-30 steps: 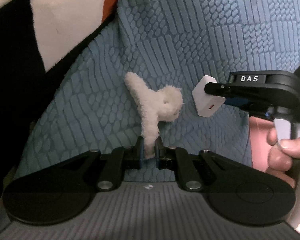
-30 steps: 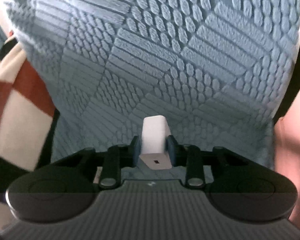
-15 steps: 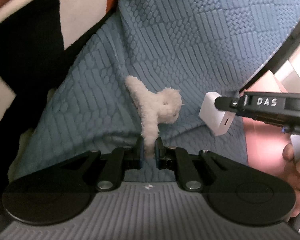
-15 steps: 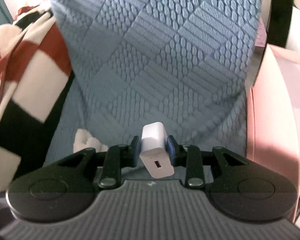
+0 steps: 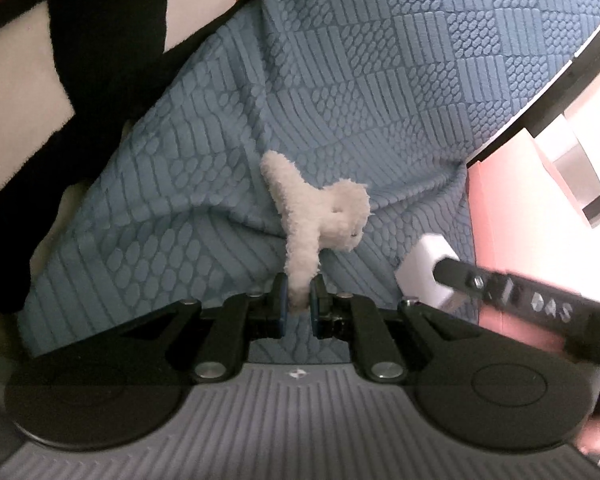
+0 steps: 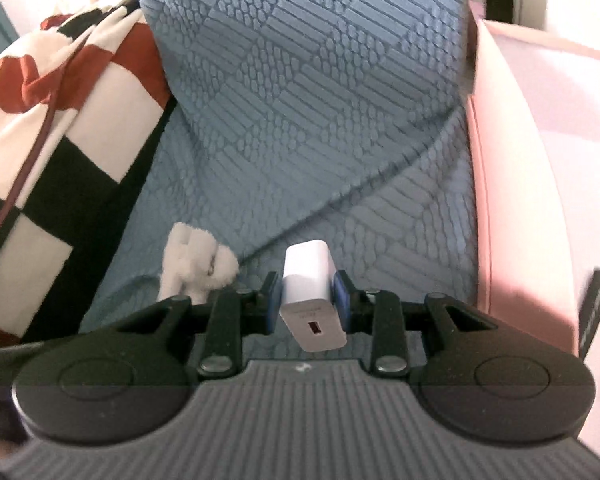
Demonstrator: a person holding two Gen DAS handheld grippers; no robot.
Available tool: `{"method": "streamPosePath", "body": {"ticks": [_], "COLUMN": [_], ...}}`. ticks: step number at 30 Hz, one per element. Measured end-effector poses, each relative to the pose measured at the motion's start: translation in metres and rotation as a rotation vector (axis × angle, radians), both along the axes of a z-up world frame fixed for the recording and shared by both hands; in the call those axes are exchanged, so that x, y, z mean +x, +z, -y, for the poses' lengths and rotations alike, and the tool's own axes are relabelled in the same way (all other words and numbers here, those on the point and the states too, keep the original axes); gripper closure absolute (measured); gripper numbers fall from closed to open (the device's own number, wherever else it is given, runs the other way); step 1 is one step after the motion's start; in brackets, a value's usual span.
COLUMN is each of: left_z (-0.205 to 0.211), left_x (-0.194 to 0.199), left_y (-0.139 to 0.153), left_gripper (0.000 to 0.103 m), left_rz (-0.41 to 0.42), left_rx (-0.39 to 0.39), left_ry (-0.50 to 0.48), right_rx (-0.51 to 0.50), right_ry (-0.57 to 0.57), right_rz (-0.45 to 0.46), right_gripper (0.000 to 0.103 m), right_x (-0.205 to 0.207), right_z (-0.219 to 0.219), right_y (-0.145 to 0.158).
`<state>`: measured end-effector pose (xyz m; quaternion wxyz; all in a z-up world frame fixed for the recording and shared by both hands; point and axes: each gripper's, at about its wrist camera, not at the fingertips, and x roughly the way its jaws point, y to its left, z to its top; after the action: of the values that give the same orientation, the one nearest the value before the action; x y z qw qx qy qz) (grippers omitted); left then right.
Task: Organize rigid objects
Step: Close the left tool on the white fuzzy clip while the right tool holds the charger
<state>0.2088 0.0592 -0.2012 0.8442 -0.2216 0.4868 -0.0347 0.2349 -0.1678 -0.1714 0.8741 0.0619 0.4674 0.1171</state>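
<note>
My left gripper (image 5: 299,300) is shut on one arm of a fluffy white hair claw clip (image 5: 320,212), which sticks up above the blue quilted cover (image 5: 340,80). A white USB charger block (image 6: 312,292) sits clamped between the blue pads of my right gripper (image 6: 307,302), its port facing the camera. In the left wrist view the right gripper (image 5: 432,276) comes in low at the right with the charger (image 5: 426,260). The right wrist view shows the fluffy clip (image 6: 196,264) just left of its fingers.
A red, white and black checked blanket (image 6: 52,120) lies to the left of the blue cover. A pink surface (image 6: 512,200) borders the cover on the right. A black rim (image 5: 560,76) and pale furniture show at the upper right in the left wrist view.
Both grippers have shifted toward the pink edge with their loads held. The right gripper has dropped lower and nearer in the left wrist view, and the clip has come into the right wrist view.
</note>
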Motion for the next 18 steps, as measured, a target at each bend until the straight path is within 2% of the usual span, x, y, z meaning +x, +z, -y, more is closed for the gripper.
{"method": "streamPosePath", "body": {"ticks": [7,9,11,13,18], "left_z": [0.003,0.003,0.003,0.002,0.000], "left_x": [0.006,0.006,0.007,0.008,0.011], "left_y": [-0.004,-0.004,-0.003,-0.002,0.001], "left_gripper": [0.088,0.081,0.061,0.051,0.041], "left_rz": [-0.016,-0.020,-0.019,-0.017,0.000], "left_rx": [-0.037,-0.040,-0.039,-0.032,-0.078], "left_ry": [0.011,0.016,0.025,0.032,0.035], "right_rx": [-0.007,-0.015,0.009,0.009,-0.011], "right_ry": [-0.025,-0.034,-0.048,-0.047,-0.039], "right_rz": [-0.009,-0.021,-0.026,-0.025,-0.014], "right_gripper": [0.072,0.072,0.071,0.071,0.071], "right_x": [-0.008,-0.007,-0.006,-0.006,-0.003], "right_z": [0.002,0.004,0.009,0.008,0.006], "right_y": [-0.007,-0.011,-0.012,-0.012,-0.014]}}
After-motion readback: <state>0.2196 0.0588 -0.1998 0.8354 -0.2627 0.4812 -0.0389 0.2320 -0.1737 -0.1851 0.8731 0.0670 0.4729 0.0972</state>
